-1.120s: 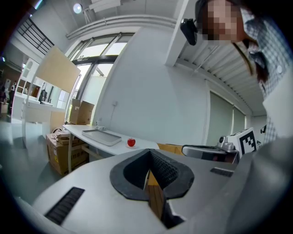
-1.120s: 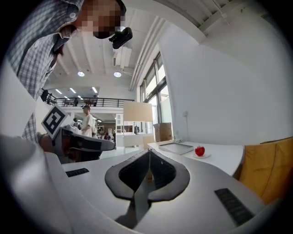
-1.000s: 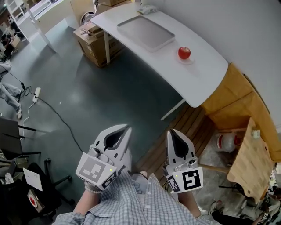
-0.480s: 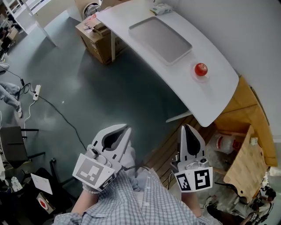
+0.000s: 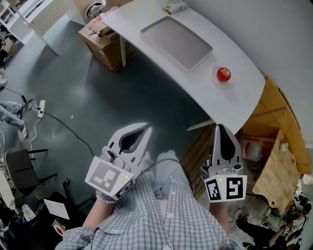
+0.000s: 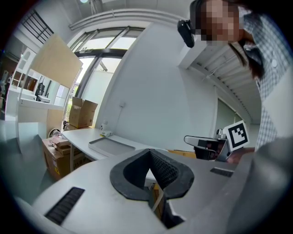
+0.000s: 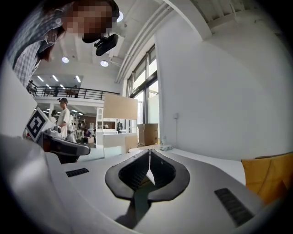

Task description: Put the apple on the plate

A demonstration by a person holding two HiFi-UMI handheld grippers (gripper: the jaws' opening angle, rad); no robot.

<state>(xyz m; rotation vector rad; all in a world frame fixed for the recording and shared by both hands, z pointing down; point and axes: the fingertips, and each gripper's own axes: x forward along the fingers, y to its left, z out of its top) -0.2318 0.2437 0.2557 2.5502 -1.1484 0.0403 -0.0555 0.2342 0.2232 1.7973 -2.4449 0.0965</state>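
The red apple (image 5: 223, 74) lies on the white table (image 5: 146, 22), towards its right end. It is beside the grey rectangular tray (image 5: 176, 43) but apart from it, not on it. There is a faint pale ring under the apple, and I cannot tell if this is a small dish or only a reflection. The tray has nothing on it. A small packet (image 5: 173, 6) lies at the far end of the table, and an open cardboard box (image 5: 100, 41) stands on the floor under the table's left part.

Both grippers are held low in front of the person's checked shirt (image 5: 161, 215), well apart from the table and from the apple. The left gripper (image 5: 146, 129) has its two jaws pressed together and there is nothing between them; in the left gripper view the dark ribbed pads (image 6: 162, 171) meet at the tip. The right gripper (image 5: 221, 127) is also closed and empty, its jaws joined in one thin line in the right gripper view. The two grippers point towards the table, side by side with a gap between them.

To the right of the table stands a wooden cabinet (image 5: 271, 114). A thin cable (image 5: 63, 128) runs over the grey floor at the left
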